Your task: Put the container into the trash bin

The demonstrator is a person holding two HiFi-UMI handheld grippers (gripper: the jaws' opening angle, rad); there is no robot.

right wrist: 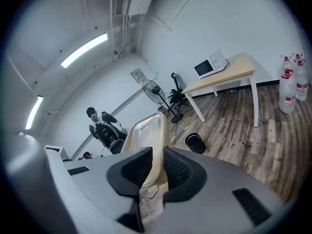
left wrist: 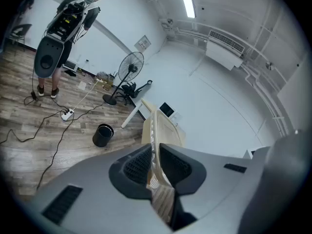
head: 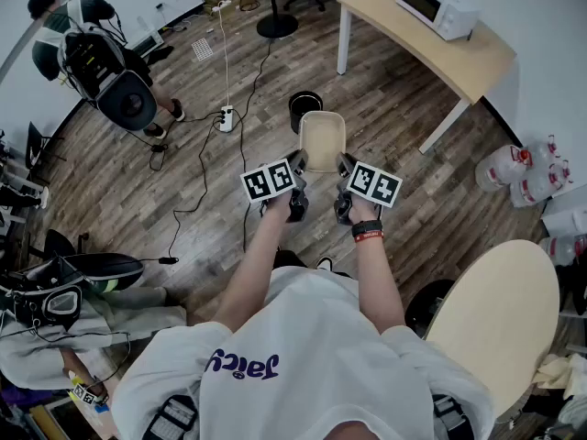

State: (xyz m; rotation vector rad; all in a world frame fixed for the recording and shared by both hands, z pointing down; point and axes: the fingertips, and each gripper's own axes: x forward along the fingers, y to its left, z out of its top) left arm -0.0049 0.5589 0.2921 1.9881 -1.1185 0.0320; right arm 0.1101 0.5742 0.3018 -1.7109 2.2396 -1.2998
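A beige, shallow plastic container [head: 322, 140] hangs in the air in front of me, held by both grippers at its near edge. My left gripper [head: 299, 165] is shut on its left rim, and the thin edge of the container [left wrist: 155, 130] runs up between the left gripper [left wrist: 155, 167] pads. My right gripper [head: 343, 167] is shut on the right rim, where the container [right wrist: 146, 135] rises out of the right gripper [right wrist: 157, 167]. A round black trash bin [head: 304, 108] stands on the wood floor just beyond the container; this bin [left wrist: 102, 135] [right wrist: 196, 143] shows in both gripper views.
A white power strip [head: 226, 117] and cables trail over the floor left of the bin. A wooden table [head: 431, 39] with a microwave [head: 436, 7] stands at the back right, water bottles [head: 527, 172] right. A person [head: 101, 58] stands far left. A round table [head: 500, 319] is near right.
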